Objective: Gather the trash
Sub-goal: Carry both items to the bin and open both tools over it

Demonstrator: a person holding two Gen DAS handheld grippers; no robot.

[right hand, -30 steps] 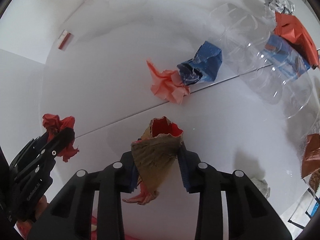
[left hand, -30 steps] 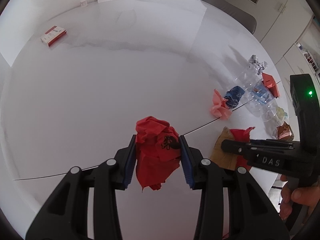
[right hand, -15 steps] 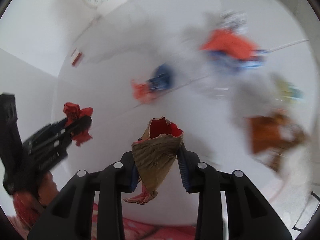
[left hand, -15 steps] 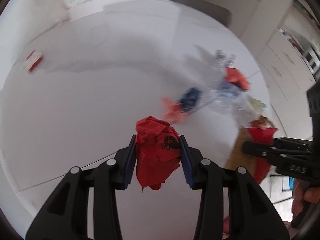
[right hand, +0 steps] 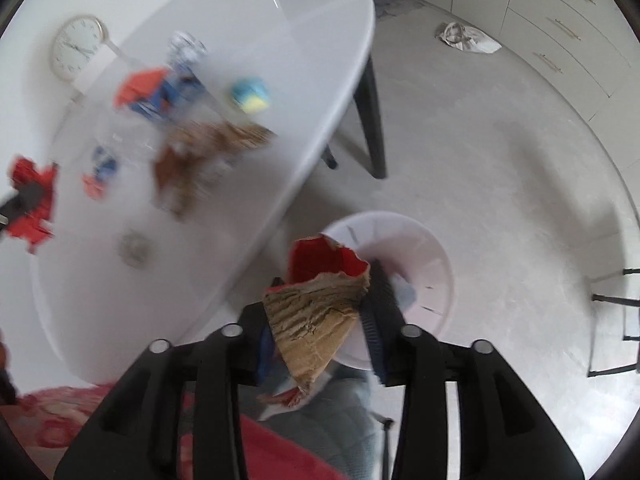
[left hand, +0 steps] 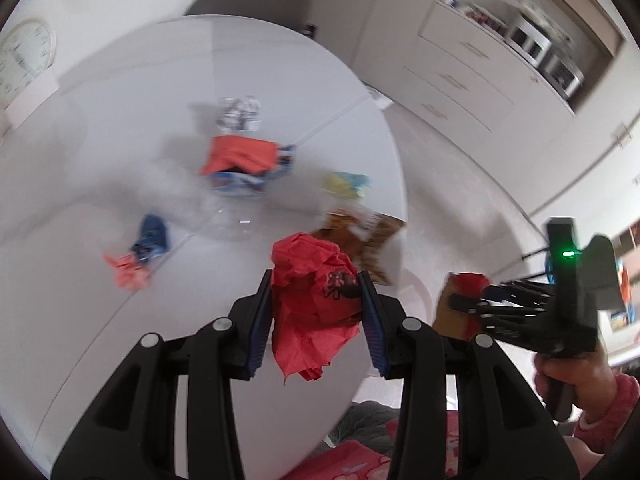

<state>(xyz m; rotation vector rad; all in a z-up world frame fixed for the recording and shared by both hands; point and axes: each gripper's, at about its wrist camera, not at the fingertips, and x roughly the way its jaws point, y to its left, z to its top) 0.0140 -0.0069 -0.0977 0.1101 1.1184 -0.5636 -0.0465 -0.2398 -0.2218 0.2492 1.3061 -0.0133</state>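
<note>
The white desk (right hand: 304, 60) carries scattered trash. Beside it, a white bin (right hand: 432, 264) stands on the floor. Right gripper (right hand: 320, 320) fingers are opening around torn cardboard (right hand: 312, 320) above the bin; left gripper (left hand: 316, 316) fingers clamp crumpled red paper (left hand: 312, 300).

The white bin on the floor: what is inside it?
Little shows. The white bin is partly hidden by the torn cardboard piece between the right gripper's opening fingers. Only bare white wall and something pale bluish near the right finger are visible; its bottom is covered.
</note>
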